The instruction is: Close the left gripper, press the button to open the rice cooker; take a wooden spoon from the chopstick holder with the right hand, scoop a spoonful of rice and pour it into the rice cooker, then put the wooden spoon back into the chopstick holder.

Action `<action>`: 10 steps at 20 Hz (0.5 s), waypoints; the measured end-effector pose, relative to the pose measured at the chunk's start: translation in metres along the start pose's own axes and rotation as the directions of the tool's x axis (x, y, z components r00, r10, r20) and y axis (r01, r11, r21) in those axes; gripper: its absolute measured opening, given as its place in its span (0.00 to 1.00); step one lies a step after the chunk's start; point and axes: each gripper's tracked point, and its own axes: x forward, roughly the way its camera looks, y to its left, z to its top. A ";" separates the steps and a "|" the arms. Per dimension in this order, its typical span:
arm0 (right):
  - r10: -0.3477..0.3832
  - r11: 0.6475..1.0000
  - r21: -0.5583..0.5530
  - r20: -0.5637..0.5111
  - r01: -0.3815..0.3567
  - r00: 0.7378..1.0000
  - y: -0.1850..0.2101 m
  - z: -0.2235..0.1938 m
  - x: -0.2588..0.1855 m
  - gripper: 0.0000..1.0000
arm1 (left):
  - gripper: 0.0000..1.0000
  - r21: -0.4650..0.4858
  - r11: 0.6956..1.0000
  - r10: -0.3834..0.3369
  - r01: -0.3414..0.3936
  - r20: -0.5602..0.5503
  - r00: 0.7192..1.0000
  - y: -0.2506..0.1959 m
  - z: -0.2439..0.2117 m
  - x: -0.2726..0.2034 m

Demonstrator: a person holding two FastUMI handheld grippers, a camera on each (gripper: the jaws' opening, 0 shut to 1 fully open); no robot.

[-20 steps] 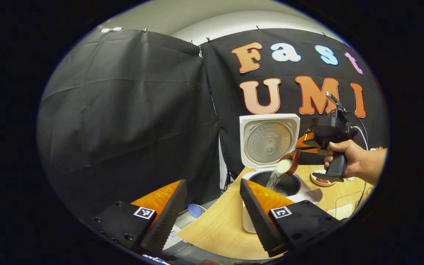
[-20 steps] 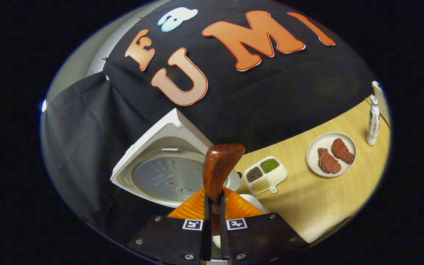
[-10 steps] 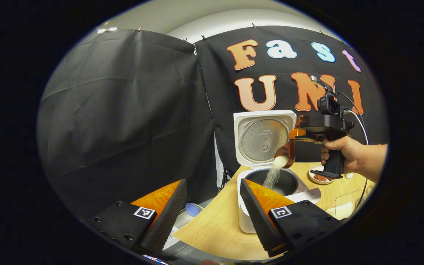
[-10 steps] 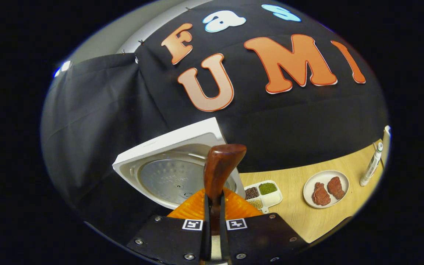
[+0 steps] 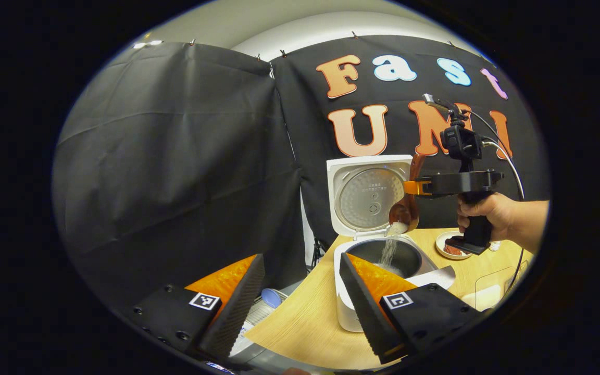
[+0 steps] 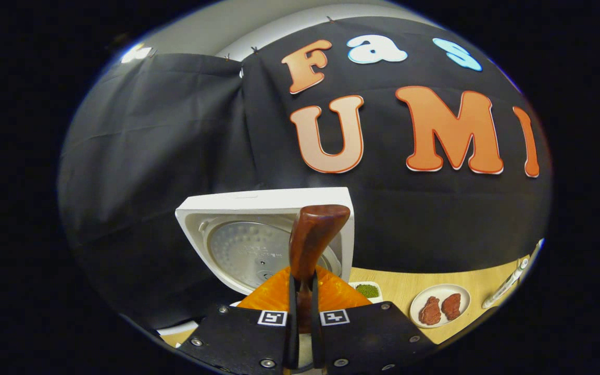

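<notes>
The white rice cooker (image 5: 347, 312) stands on the wooden table with its lid (image 5: 365, 192) raised and its dark inner pot (image 5: 386, 255) exposed. A brown wooden spoon (image 5: 405, 208) hangs bowl-down over the pot, and white rice (image 5: 388, 247) streams from it into the pot. My right gripper (image 5: 415, 187), held level by a hand (image 5: 479, 211), is shut on the spoon's handle. In the right gripper view the handle's end (image 6: 314, 232) sticks up between the fingers of my right gripper (image 6: 302, 286), in front of the lid (image 6: 250, 245). My left gripper (image 5: 300, 258) stands open and holds nothing, in front of the cooker and to its left.
A white plate with two red meat pieces (image 6: 439, 308) lies on the table (image 6: 487, 289), right of the cooker, with a divided dish of beans (image 6: 366, 290) and a slim white tube (image 6: 505, 284) nearby. The table's left edge (image 5: 284, 317) drops off beside a blue object (image 5: 270, 297).
The right gripper has risen and levelled out above the pot. The spoon now points more steeply down and rice keeps pouring. The left gripper has hardly moved.
</notes>
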 end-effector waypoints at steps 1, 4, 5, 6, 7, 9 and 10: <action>0.006 0.999 -0.034 0.011 -0.006 1.000 0.003 0.003 -0.002 0.09 | 0.98 0.001 1.000 -0.001 0.001 0.001 1.000 0.000 -0.001 -0.001; 0.043 0.992 -0.119 0.034 -0.038 0.999 0.011 0.010 -0.006 0.08 | 0.96 0.008 1.000 -0.008 0.008 0.005 1.000 0.001 0.002 0.000; 0.056 0.989 -0.142 0.037 -0.050 0.998 0.015 0.010 -0.010 0.09 | 0.98 0.009 1.000 -0.009 0.009 0.009 1.000 0.001 0.002 0.000; 0.074 0.985 -0.162 0.042 -0.067 0.996 0.019 0.011 -0.014 0.09 | 0.98 0.008 1.000 -0.008 0.008 0.010 1.000 0.001 0.003 0.001; 0.089 0.982 -0.173 0.043 -0.080 0.995 0.019 0.012 -0.017 0.09 | 0.98 0.006 1.000 -0.009 0.009 0.010 1.000 0.001 0.002 0.000; 0.122 0.975 -0.192 0.043 -0.111 0.992 0.023 0.013 -0.020 0.09 | 0.98 0.003 1.000 -0.009 0.009 0.011 1.000 0.001 0.001 -0.001; 0.133 0.971 -0.208 0.046 -0.121 0.990 0.024 0.015 -0.023 0.09 | 0.98 0.003 1.000 -0.009 0.009 0.013 1.000 0.001 0.003 -0.003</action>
